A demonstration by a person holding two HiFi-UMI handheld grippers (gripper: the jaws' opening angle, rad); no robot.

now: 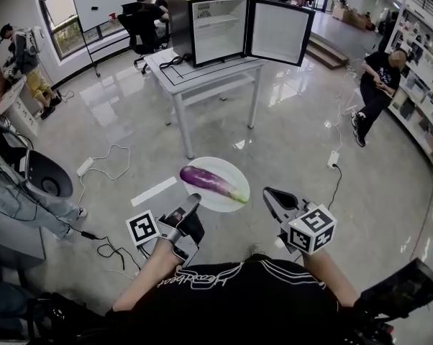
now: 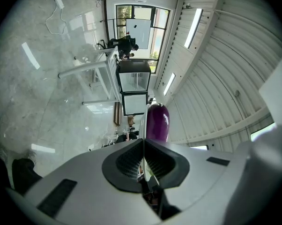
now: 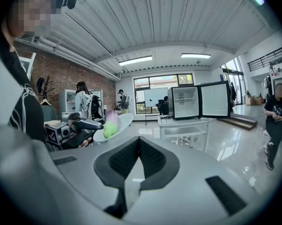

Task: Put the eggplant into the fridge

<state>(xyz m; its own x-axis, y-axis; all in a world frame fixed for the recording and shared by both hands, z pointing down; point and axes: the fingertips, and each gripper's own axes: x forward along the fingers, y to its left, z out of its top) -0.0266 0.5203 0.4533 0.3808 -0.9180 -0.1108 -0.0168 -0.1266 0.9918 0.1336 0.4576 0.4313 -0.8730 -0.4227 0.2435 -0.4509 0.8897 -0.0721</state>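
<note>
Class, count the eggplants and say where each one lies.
1. The eggplant lies on the white plate, whose rim the left gripper pinches. None seems hidden.

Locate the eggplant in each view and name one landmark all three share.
Head view: eggplant lower centre, lying on the white plate.
Left gripper view: its purple end just above the jaws, centre.
Right gripper view: its green stem end left of centre, on the plate.
Shared landmark: the open fridge on the table.
</note>
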